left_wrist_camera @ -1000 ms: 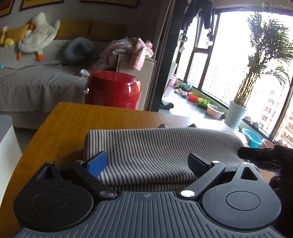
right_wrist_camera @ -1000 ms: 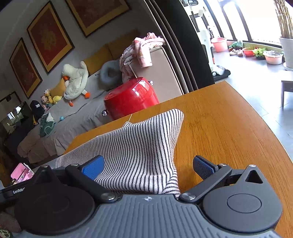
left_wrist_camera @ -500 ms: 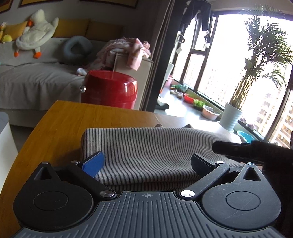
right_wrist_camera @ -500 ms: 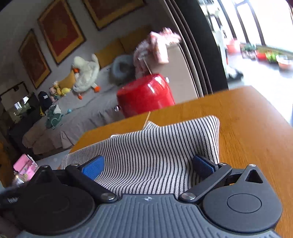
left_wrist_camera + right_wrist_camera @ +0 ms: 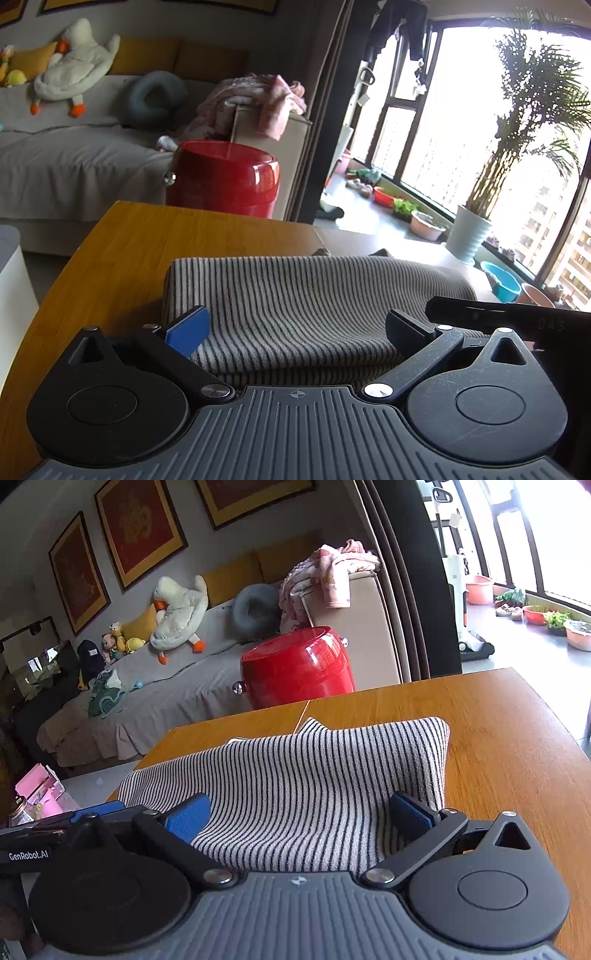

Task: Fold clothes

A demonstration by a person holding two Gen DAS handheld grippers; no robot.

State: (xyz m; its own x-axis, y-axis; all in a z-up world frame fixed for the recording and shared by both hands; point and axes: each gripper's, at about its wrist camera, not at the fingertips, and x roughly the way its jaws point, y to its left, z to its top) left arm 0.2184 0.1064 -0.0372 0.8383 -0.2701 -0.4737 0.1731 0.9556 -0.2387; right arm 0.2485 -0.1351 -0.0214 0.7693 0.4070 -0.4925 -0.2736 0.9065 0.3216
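Note:
A folded black-and-white striped garment (image 5: 303, 302) lies on the wooden table (image 5: 147, 240); it also shows in the right wrist view (image 5: 314, 775). My left gripper (image 5: 295, 328) is open, its fingers spread wide over the garment's near edge. My right gripper (image 5: 299, 814) is open too, fingers spread over the near edge at the garment's right end. The right gripper's body (image 5: 517, 317) pokes into the left wrist view at the right. The left gripper's fingers (image 5: 96, 808) show at the left of the right wrist view.
A red drum-shaped stool (image 5: 221, 177) stands beyond the table's far edge, also in the right wrist view (image 5: 295, 664). Behind it is a grey sofa (image 5: 166, 686) with plush toys and pink clothes (image 5: 328, 572). A potted palm (image 5: 469, 236) stands by the window.
The right gripper has swung so the garment now lies squarely between its fingers. The two grippers have come closer together. The garment lies flat and still.

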